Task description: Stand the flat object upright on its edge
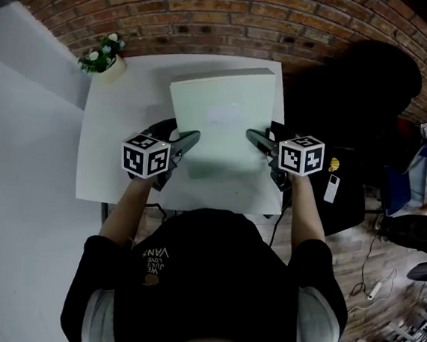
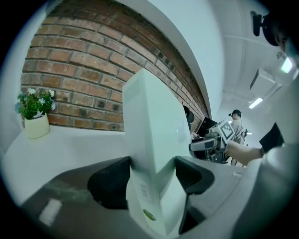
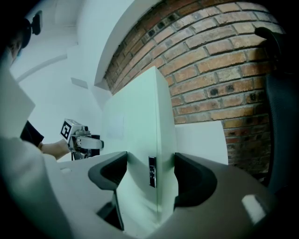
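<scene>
Box (image 1: 218, 118): is held tilted, not yet stood upright.
Left gripper (image 2: 152, 179): is clamped on the box.
Right gripper (image 3: 150, 175): is clamped on its opposite side.

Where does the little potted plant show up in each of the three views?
Head view: potted plant upper left, on the table's far left corner.
Left gripper view: far left, in front of the brick wall.
Right gripper view: not in it.
Shared landmark: the white box, central in all three views.
</scene>
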{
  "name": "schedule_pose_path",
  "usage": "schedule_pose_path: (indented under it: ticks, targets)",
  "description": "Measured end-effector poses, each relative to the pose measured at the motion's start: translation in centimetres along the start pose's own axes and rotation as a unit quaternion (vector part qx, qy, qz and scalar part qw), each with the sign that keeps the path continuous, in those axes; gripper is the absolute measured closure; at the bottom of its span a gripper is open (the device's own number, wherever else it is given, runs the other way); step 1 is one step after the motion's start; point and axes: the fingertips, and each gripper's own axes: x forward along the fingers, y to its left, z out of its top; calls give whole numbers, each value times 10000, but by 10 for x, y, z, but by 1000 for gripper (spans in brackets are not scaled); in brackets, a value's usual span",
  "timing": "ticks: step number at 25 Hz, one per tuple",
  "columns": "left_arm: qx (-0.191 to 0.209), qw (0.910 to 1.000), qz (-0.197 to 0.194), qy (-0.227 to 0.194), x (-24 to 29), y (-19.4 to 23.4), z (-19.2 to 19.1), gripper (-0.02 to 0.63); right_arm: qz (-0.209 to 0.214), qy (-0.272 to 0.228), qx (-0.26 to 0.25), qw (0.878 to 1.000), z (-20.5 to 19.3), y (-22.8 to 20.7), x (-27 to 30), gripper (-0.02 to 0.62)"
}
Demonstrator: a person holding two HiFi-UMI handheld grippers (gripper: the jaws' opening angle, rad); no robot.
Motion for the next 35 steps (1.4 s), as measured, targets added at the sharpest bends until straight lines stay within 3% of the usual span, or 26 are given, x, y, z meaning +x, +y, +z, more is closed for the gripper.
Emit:
schedule_pose_path:
  ticks: [18,35]
  targets:
    - [1102,9936,144,-204,29,7,78,298,-188,-475,-398,9979,62,-31,1,281]
    - [1631,9854,186,-449,79,32,132,299,-385,-693,-584,9951,112,-80,23,282]
